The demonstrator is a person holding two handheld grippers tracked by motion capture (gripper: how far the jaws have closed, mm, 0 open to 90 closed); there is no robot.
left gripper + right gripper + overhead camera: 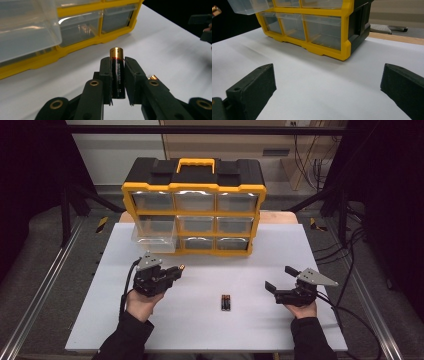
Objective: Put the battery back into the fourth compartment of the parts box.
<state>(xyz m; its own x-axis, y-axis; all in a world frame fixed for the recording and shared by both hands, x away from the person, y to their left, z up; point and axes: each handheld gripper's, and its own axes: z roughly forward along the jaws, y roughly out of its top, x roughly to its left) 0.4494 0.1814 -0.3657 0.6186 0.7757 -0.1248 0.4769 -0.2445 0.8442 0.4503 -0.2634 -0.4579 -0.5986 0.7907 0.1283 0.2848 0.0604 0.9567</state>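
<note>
An AA battery point(117, 72) is clamped between the jaws of the left gripper point(117, 82), its gold-capped end standing clear above the pads. In the high view the same gripper point(172, 271) is held above the white table point(200, 330), just in front of the yellow organiser point(194, 212), with the gold tip of the battery point(181, 267) pointing toward the cabinet. The clear drawer point(154, 236) at the left of the middle row is pulled out and overhangs the table; it appears empty, though its contents cannot be told for sure through the plastic. Two more batteries point(226, 302) are left lying side by side on the table, between the hands.

The right gripper point(280, 280) is held near the right side of the table, its jaws spread wide with nothing between them.

The step in hand is judged to be the carrying of a picked battery to the open drawer. For the next move, the battery must be brought over the drawer's rim, lowered inside its walls and only then released, so that it is not dropped on the table or knocked against the front edge.
</note>
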